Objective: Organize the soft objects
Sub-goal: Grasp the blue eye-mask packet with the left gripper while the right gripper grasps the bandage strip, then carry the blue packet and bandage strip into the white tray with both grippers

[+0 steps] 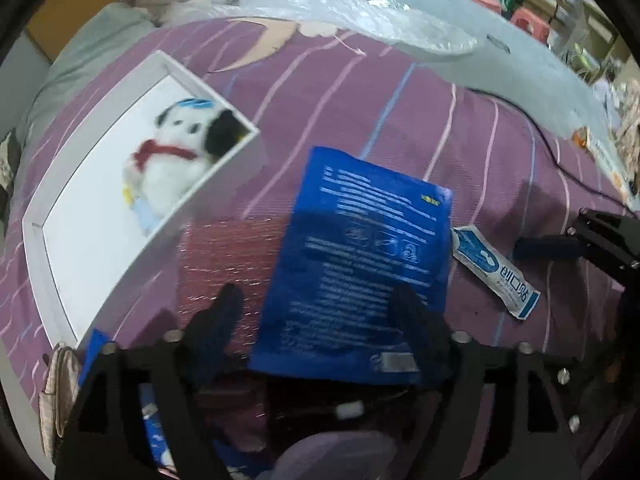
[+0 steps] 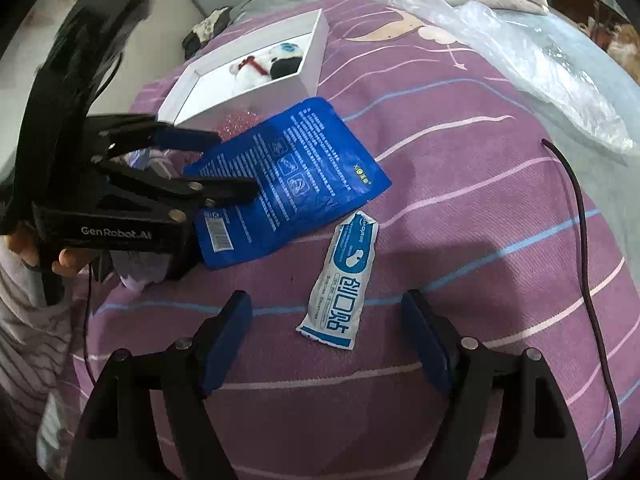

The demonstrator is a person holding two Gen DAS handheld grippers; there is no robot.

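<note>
A blue printed pouch [image 1: 360, 248] lies flat on the purple striped bedcover [image 1: 360, 96]. My left gripper [image 1: 316, 312] stands open over the pouch's near end: one finger is over the pouch, the other over pink bubble wrap [image 1: 228, 256]. The right wrist view shows the left gripper [image 2: 236, 162] straddling the edge of the pouch [image 2: 304, 176]. A white and blue sachet [image 2: 344, 276] lies to the right of the pouch, its lower end between the fingers of my open right gripper [image 2: 326, 320]. A white box [image 1: 100, 184] holds a white plush dog [image 1: 176, 152] with a red scarf.
A clear plastic bag [image 2: 540, 60] lies at the far side on a grey blanket [image 1: 520, 36]. A dark cable [image 2: 584, 240] runs down the right of the bedcover. A hand [image 2: 68, 258] holds the left gripper's body. Pink stools [image 1: 528, 24] stand beyond the bed.
</note>
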